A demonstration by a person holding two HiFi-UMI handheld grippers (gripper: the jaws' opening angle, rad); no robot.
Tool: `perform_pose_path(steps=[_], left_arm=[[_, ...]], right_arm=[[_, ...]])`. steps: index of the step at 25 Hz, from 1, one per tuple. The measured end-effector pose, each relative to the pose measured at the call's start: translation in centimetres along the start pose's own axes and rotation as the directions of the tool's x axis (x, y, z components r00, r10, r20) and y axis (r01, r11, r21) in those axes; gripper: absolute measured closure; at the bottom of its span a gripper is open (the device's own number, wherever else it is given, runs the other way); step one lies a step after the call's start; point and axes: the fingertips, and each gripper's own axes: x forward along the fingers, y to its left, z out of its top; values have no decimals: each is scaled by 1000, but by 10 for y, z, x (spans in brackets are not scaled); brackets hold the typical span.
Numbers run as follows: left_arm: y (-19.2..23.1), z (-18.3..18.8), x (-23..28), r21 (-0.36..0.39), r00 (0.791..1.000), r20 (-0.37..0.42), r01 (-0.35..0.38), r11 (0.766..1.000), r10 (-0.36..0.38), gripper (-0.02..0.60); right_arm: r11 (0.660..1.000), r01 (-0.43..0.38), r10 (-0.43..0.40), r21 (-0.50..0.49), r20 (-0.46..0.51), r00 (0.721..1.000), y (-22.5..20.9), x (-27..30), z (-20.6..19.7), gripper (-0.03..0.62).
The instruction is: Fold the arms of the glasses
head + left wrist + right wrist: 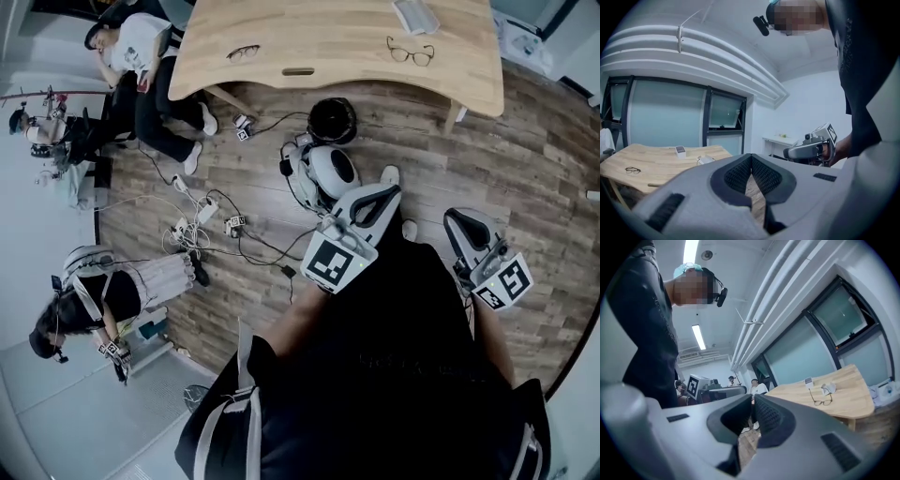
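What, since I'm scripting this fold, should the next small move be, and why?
Probably step toward the table and carry both grippers over the right-hand glasses: left gripper and right gripper hang by the body, jaws shut and empty, far from them.

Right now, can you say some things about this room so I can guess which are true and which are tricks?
1. Two pairs of glasses, the left glasses and the right glasses, lie on the table. True.
2. The left gripper holds a pair of glasses. False: its fingers are together with nothing between them.
3. The left gripper and the right gripper are both over the floor, away from the table. True.
4. The right glasses are folded. False: their arms stick out open.
5. Nobody else is in the room. False: a person sits by the table's end.
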Motion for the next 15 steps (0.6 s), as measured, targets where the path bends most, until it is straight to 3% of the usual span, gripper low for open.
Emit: perform_pose_path(steps=[4,9,15], left_arm=[[22,-3,7,-38,1000,-10,-14,999,14,563],[54,-1,26,-46,999,-29,-20,999,18,563],[98,5,54,-59,999,-33,-15,998,13,563]], right_arm=[[1000,-1,1,15,-10,1000,-12,16,3,557],[997,1,-1,75,-11,1000,-36,36,7,556],[997,9,-7,78,-30,1000,-71,68,23,556]])
